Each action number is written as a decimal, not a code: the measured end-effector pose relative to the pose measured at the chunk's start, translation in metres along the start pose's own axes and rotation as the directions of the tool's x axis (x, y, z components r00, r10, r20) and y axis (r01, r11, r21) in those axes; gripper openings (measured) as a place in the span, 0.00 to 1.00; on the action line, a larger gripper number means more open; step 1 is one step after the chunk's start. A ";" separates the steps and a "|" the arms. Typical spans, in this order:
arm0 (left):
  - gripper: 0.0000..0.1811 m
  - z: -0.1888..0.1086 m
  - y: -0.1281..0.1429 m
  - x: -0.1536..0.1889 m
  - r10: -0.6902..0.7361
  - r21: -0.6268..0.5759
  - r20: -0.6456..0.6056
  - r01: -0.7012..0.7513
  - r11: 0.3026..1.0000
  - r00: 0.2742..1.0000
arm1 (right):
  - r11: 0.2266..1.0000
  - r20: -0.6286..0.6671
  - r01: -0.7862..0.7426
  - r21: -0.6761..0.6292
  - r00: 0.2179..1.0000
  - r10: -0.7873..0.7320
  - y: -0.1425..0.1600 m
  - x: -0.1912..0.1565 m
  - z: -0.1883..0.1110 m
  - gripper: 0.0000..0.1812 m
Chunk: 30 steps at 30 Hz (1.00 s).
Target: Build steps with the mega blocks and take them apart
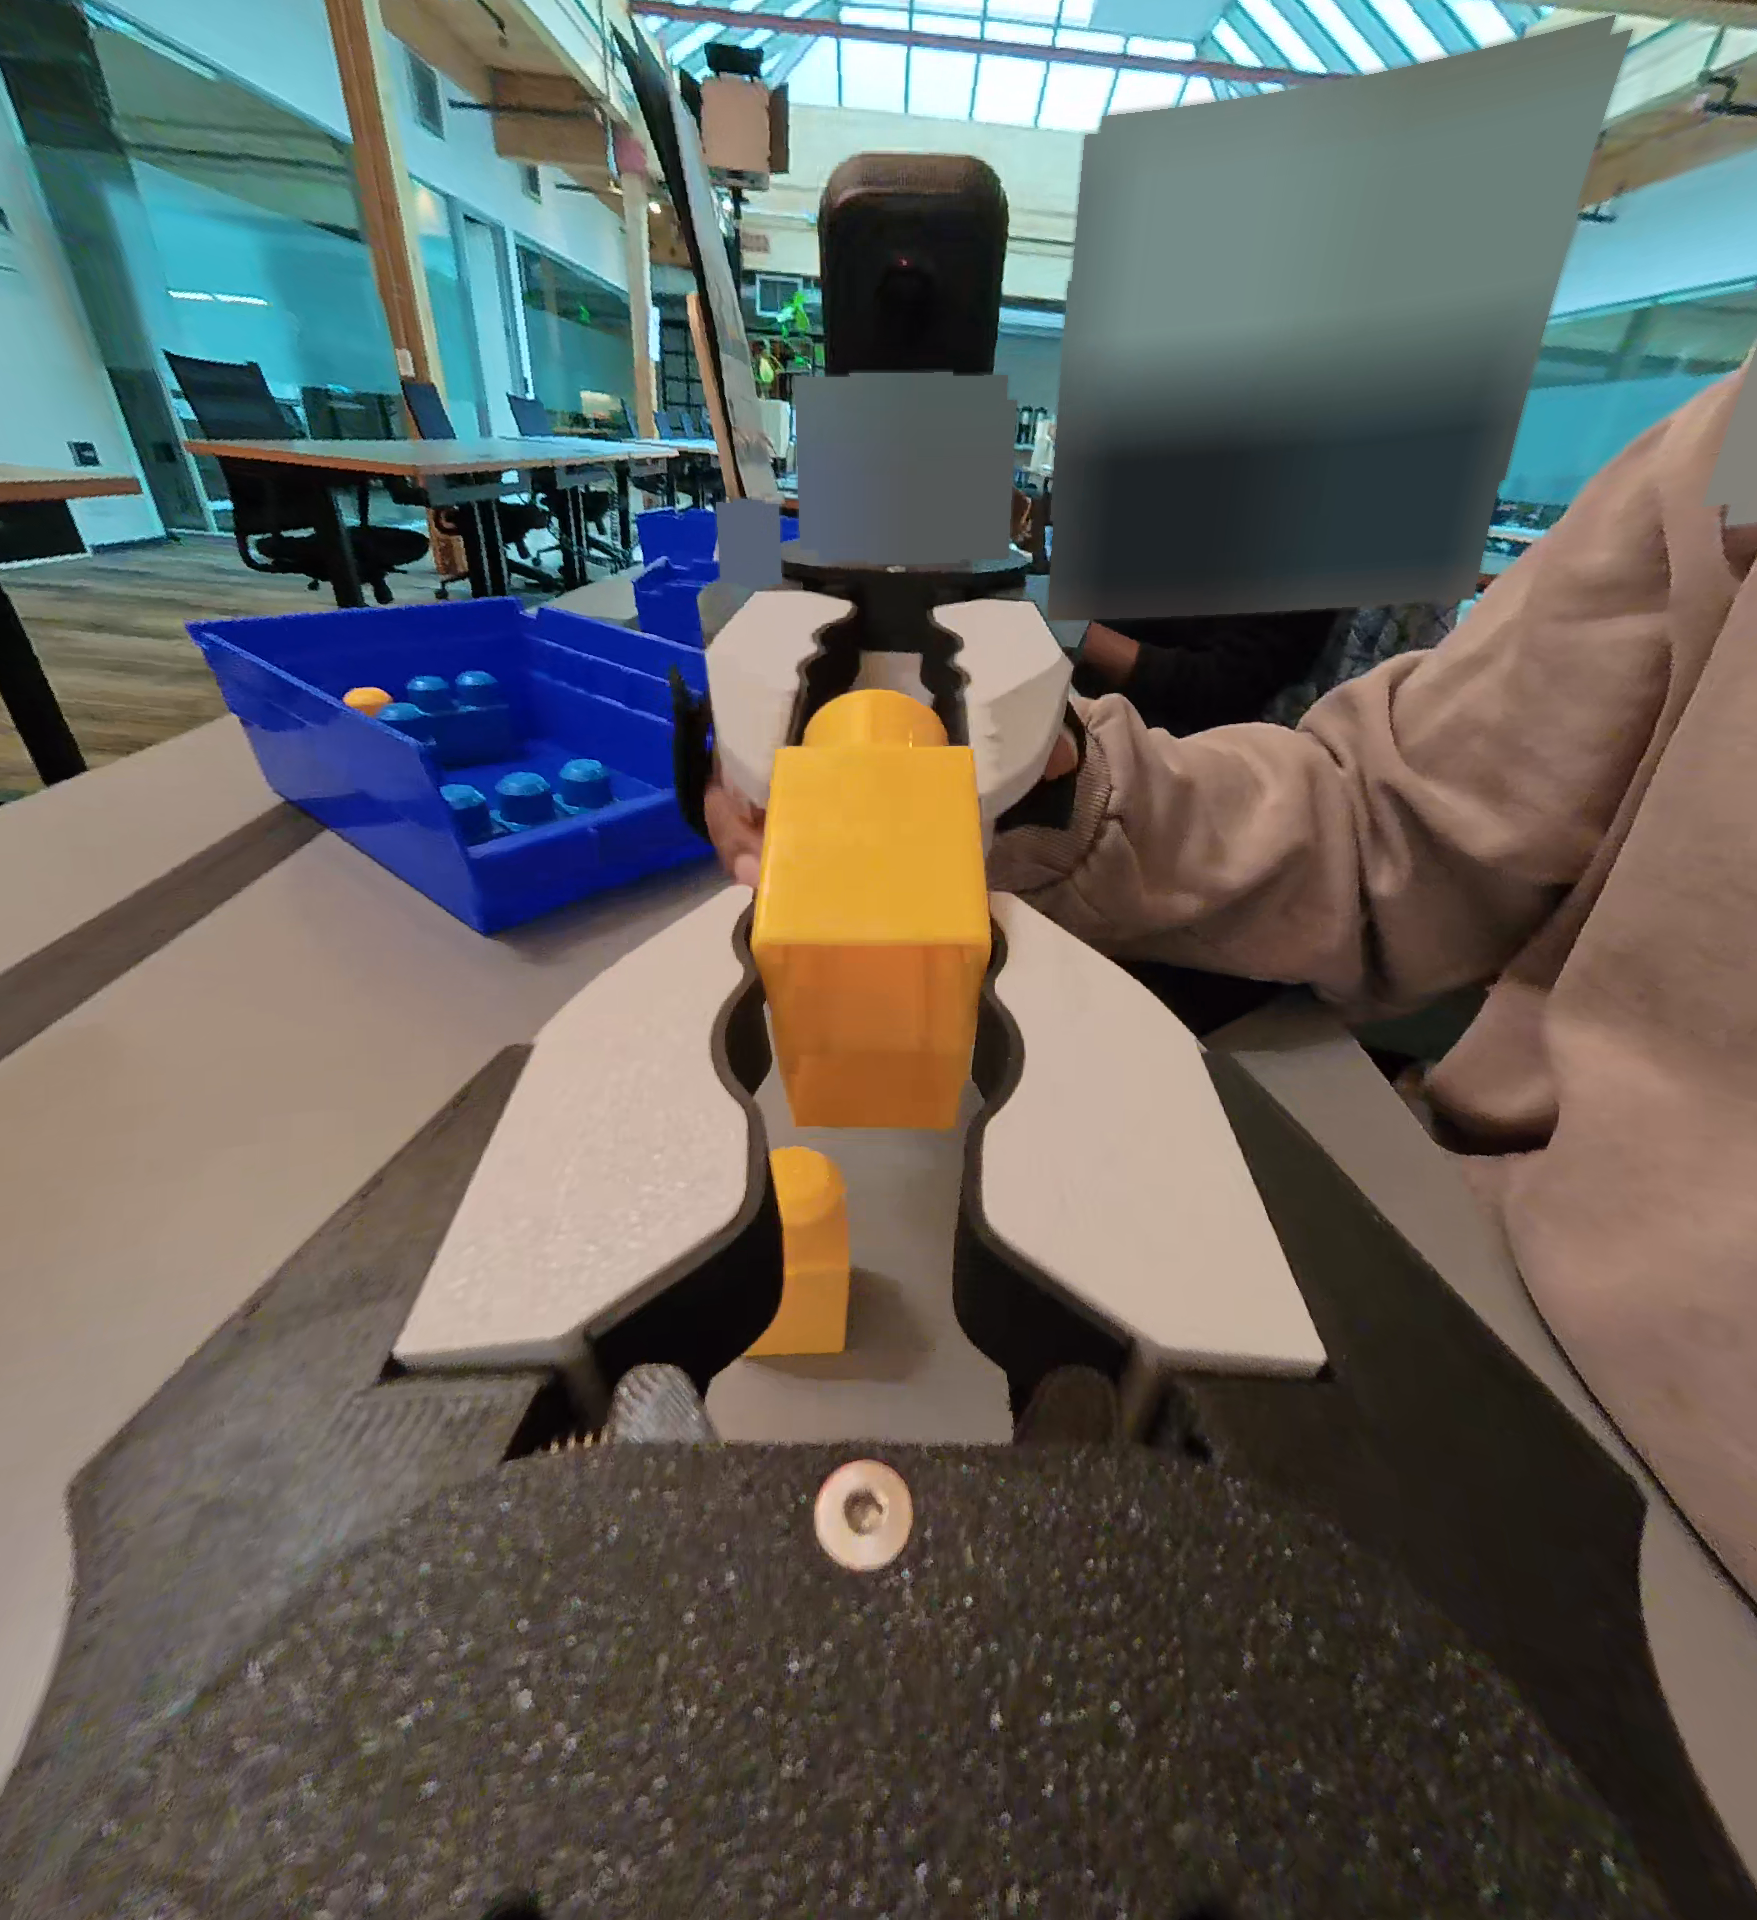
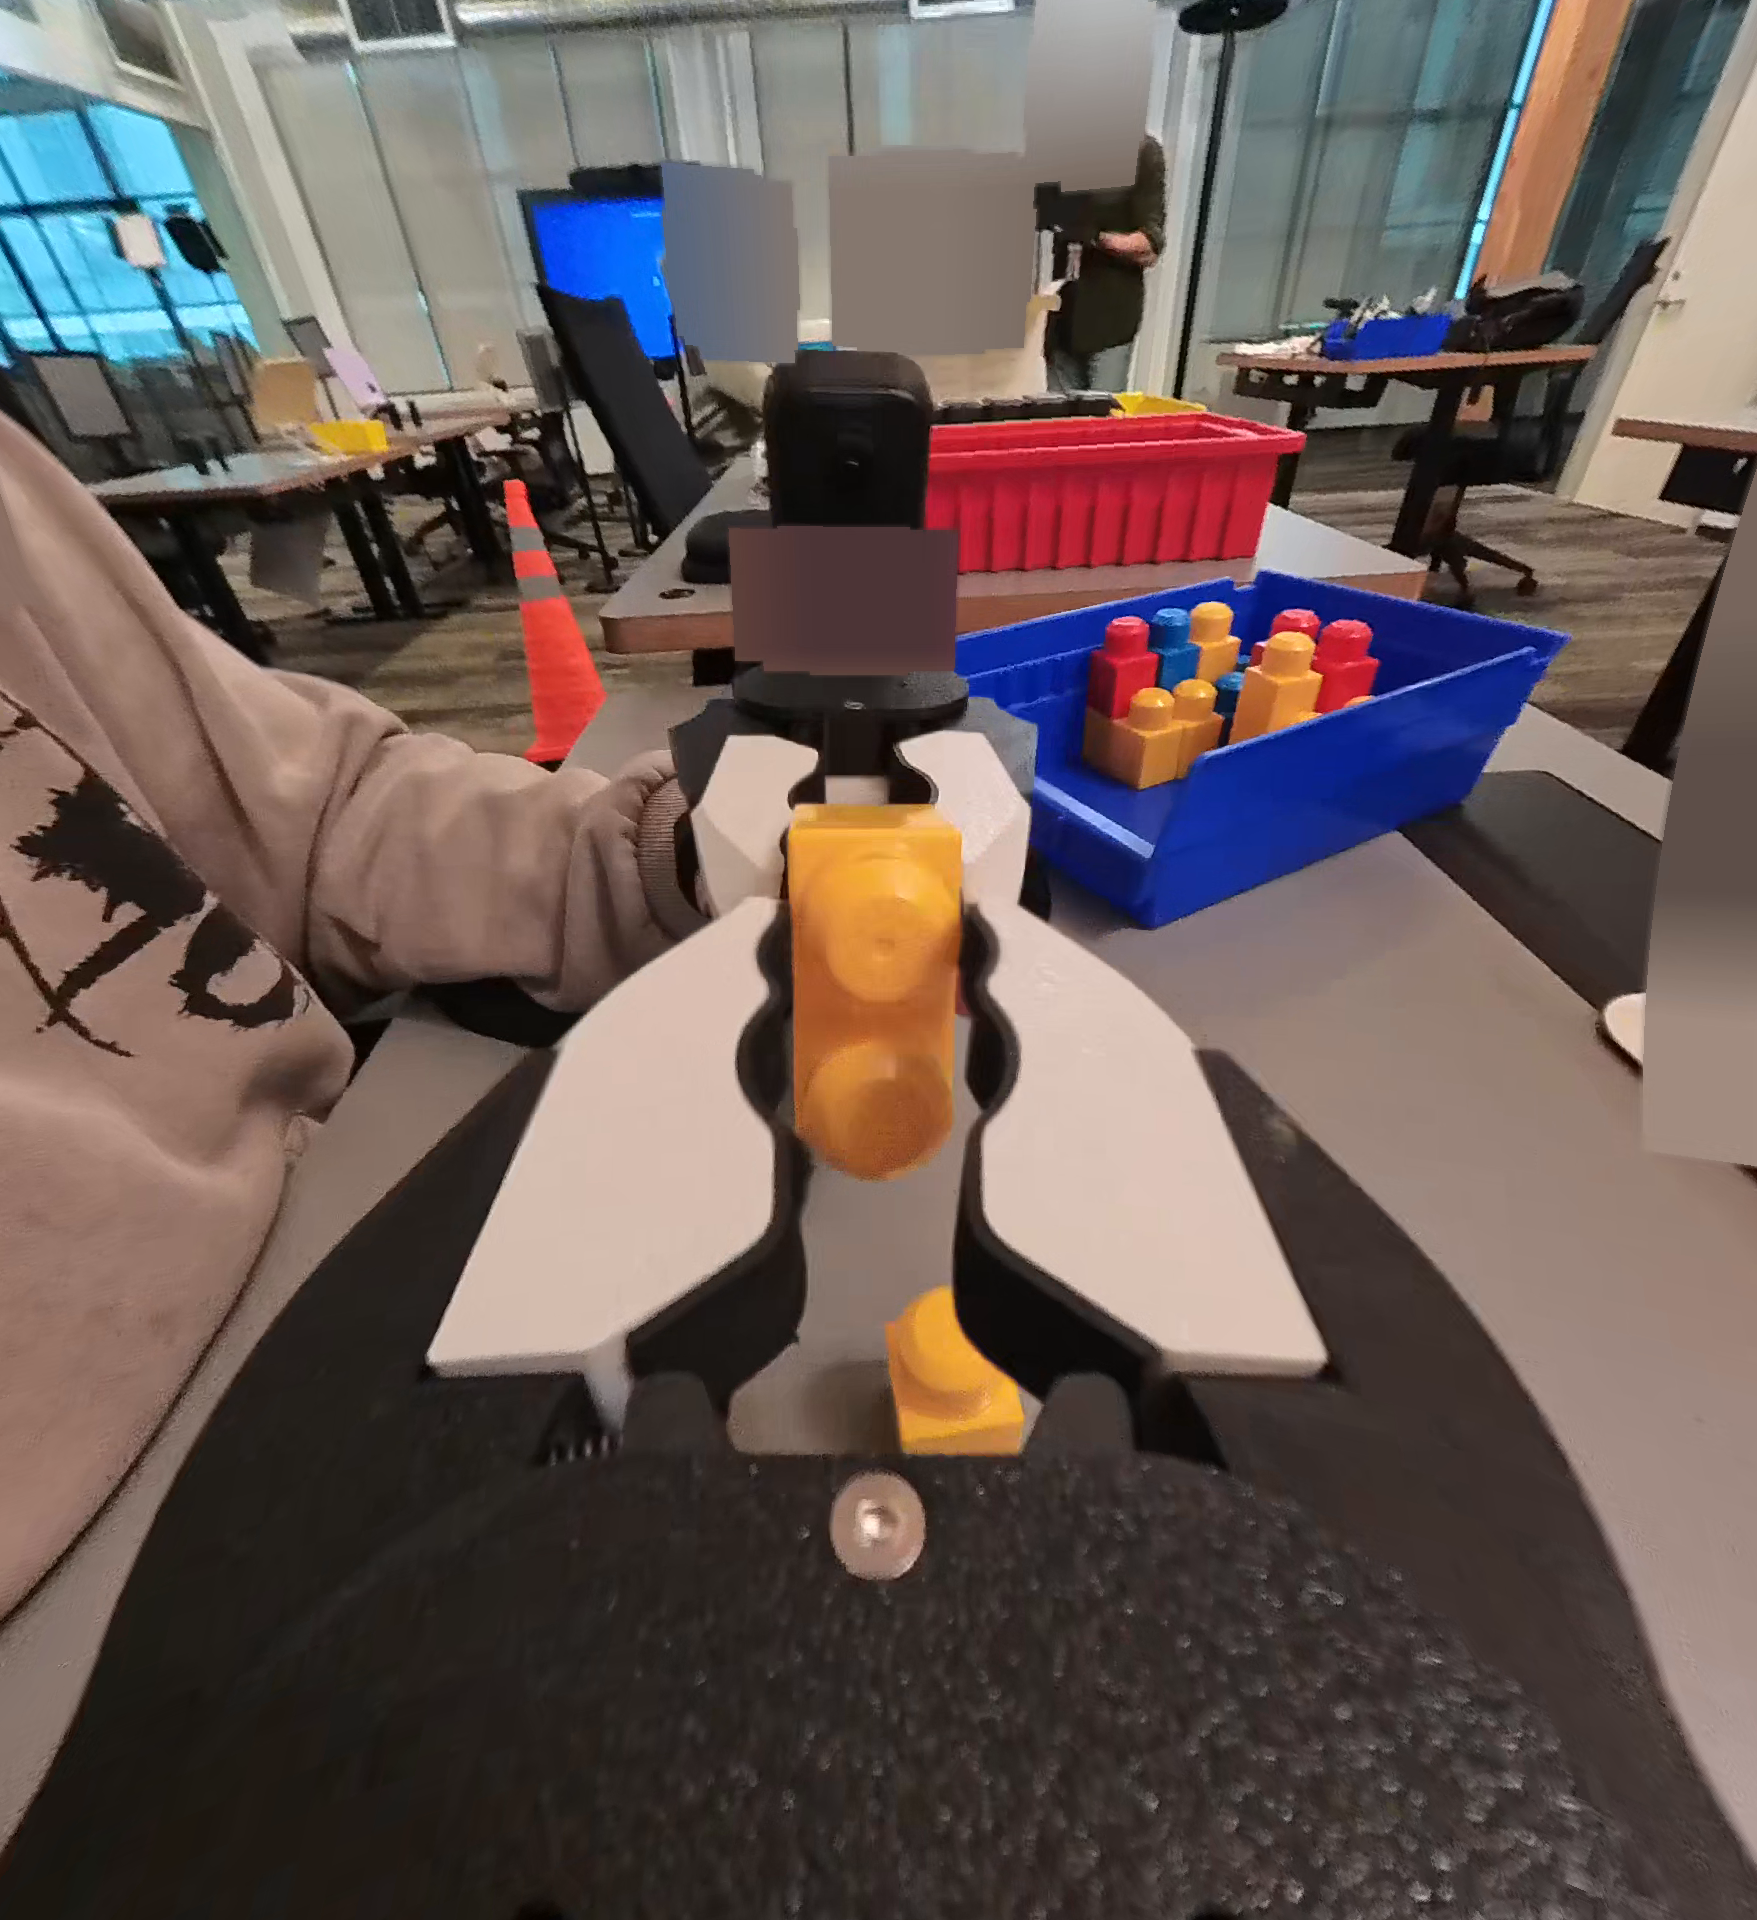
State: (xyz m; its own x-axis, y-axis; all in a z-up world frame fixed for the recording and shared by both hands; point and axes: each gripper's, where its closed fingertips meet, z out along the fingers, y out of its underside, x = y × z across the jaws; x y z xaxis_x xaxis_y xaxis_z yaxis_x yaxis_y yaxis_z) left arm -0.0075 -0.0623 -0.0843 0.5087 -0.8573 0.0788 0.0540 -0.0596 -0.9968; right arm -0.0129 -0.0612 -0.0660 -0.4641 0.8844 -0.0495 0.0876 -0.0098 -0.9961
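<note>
My left gripper [image 1: 869, 920] is shut on a yellow mega block [image 1: 869, 883] held in the air, its hollow underside facing the camera. My right gripper [image 1: 879, 727] comes from the opposite side and closes around the block's far stud end. In the right wrist view my right gripper [image 2: 874, 925] is shut on a yellow two-stud piece [image 2: 874, 997], studs towards the camera, and my left gripper [image 2: 858, 800] grips its far end. I cannot tell whether this is one block or two joined. A small yellow single block [image 1: 806, 1257] stands on the grey table [image 1: 230, 987] below; it also shows in the right wrist view [image 2: 947, 1382].
A blue bin [image 1: 375, 790] with blue blocks and a yellow one sits at the left. Another blue bin [image 2: 1300, 821] holds red, blue and yellow blocks. A person's beige sleeve [image 1: 1321, 831] is on the right. A red bin [image 2: 1113, 499] and an orange cone [image 2: 547, 634] stand behind. The grippers are tip to tip, or close to it.
</note>
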 end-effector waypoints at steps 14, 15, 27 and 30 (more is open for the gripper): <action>0.03 -0.036 -0.013 -0.072 0.114 0.015 0.507 -0.141 0.990 0.854 | 0.962 -0.461 0.122 -0.244 0.858 -0.226 -0.051 0.096 -0.126 0.16; 0.00 -0.043 -0.015 -0.078 0.123 0.011 0.554 -0.155 0.988 0.823 | 0.949 -0.505 0.099 -0.301 0.827 -0.247 -0.053 0.111 -0.147 0.16; 0.00 -0.071 -0.022 -0.099 0.071 0.051 0.691 -0.146 0.988 0.719 | 0.576 -0.730 -0.532 -0.621 0.660 -0.177 0.067 0.256 -0.362 0.16; 0.00 -0.070 -0.016 -0.101 0.073 0.036 0.684 -0.133 0.990 0.726 | 0.490 -0.739 -0.595 -0.638 0.652 -0.171 0.100 0.273 -0.385 0.16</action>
State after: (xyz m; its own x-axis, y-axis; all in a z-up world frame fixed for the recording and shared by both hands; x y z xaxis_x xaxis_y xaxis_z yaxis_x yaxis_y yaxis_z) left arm -0.1199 -0.0101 -0.0778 0.9610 -0.2766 -0.0044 0.0166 0.0736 -0.9972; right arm 0.2083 0.3584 -0.1511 0.3342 0.9227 0.1920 0.8809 -0.2333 -0.4118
